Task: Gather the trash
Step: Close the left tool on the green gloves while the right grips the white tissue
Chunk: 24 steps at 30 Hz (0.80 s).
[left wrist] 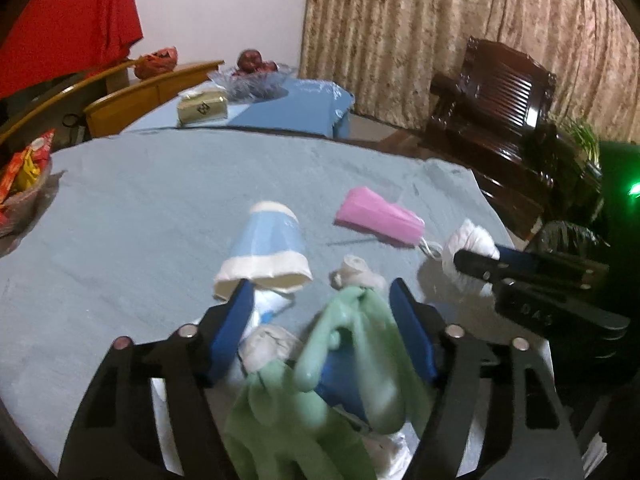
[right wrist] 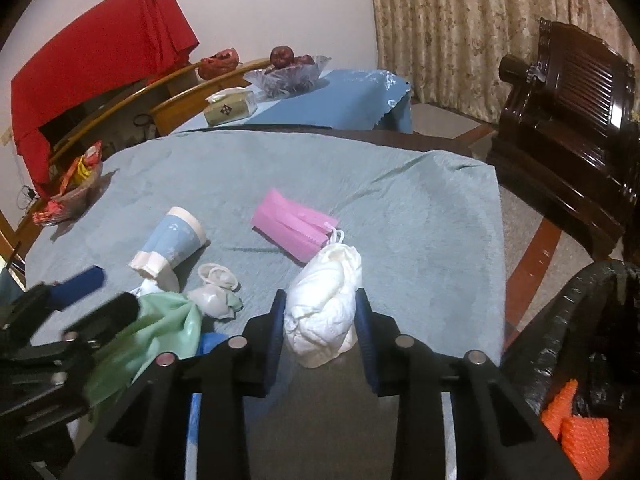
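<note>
- My right gripper (right wrist: 320, 320) is nearest, its blue pads against both sides of a crumpled white bag (right wrist: 324, 304) standing on the counter's blue-grey cloth (right wrist: 420, 220); I read that as clenched on the bag, which has not been lifted.
- My left gripper (left wrist: 320, 312) has its jaws spread wide around a green plastic bag (left wrist: 352, 344). Neither pad clearly presses it, so I count the gripper as released.
- Under the green bag lie something blue and some white scraps, but blur and the gripper body hide what they are.
- Just beyond are small white wads (right wrist: 218, 288) and a blue-and-white paper cup (right wrist: 172, 244) lying on its side, to the left.
- Farther out is a folded pink mask (right wrist: 294, 224), its ear loop almost touching the white bag's top.
- At the near right edge, below counter level, is a black-lined bin (right wrist: 580, 320) with orange pieces (right wrist: 576, 428) inside, so I judge some trash is already collected.
- By my count the white bag, green bag, cup, mask and wads are all left, so the task is early to midway.
- At the far left, a bowl of red snack packets (right wrist: 76, 188) is cut off by the lens edge; I can't tell whether it is trash.
- On the farther table are a tissue box (right wrist: 230, 106) and a glass fruit bowl (right wrist: 288, 70).
</note>
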Motion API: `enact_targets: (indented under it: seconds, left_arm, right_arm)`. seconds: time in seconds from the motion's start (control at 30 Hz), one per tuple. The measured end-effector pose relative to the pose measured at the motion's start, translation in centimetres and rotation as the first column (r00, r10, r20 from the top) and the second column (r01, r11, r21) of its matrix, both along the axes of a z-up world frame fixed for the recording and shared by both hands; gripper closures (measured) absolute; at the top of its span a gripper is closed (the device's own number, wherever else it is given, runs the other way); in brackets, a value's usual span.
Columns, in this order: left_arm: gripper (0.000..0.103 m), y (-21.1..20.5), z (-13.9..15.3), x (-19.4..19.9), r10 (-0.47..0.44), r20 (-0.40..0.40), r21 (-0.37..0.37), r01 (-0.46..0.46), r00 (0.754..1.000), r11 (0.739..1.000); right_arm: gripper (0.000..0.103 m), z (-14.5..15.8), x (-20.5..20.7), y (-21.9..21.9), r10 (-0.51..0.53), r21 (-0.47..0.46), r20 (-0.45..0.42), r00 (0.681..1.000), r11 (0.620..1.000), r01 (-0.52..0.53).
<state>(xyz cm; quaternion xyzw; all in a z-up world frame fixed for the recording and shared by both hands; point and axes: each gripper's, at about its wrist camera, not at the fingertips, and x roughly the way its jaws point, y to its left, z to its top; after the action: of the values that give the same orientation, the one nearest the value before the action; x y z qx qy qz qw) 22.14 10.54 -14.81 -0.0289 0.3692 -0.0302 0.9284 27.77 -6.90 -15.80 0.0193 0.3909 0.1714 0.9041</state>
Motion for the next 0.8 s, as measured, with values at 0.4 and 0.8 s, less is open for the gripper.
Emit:
enact_targets:
  seconds: [0.4,0.8]
  left_arm:
    - [0.096,-1.2,-0.8,0.0,-0.064,-0.030,-0.017,0.063,0.998,0.998]
    - [0.100,-1.6,2.9,-0.6,-0.072,0.071,-0.046,0.075,0.995,0.996]
  right_arm:
    - [0.070,0.7,-1.0,-0.8,-0.006,0.021,0.010,1.000,1.000,0.006]
    - [0.070,3.8,-2.4,-2.2,-0.023,0.054,0.079,0.997,0.998,0.019]
